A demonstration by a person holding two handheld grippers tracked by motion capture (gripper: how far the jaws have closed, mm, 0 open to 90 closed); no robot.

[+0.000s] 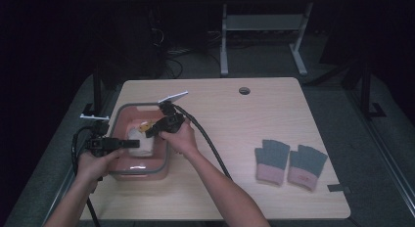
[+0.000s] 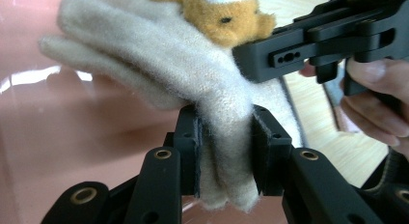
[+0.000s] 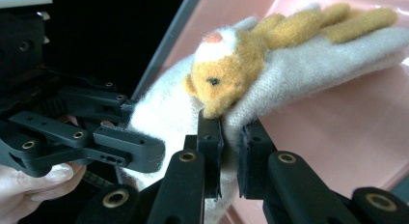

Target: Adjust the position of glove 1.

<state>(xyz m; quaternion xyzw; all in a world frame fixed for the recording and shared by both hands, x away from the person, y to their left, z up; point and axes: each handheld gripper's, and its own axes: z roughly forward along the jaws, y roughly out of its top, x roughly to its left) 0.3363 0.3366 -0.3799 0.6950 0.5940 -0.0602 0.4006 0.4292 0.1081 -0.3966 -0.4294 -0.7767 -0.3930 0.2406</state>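
Note:
A white fuzzy glove (image 1: 139, 141) with an orange plush animal (image 3: 226, 79) sewn on it hangs inside a pink tub (image 1: 161, 164) with a grey rim, at the table's left. My left gripper (image 1: 128, 144) comes in from the tub's left and is shut on the glove's edge (image 2: 224, 185). My right gripper (image 1: 149, 130) reaches in from the tub's right side. Its jaws are shut on a fold of the glove (image 3: 289, 74) just under the animal. The two grippers sit close together, both pinching the same glove above the tub's pink floor (image 2: 72, 137).
A pair of grey gloves with pink cuffs (image 1: 289, 161) lies flat at the table's right. A round cable hole (image 1: 244, 90) is at the far middle, and a dark strip (image 1: 338, 189) lies near the right front corner. Another table's legs (image 1: 224, 41) stand behind.

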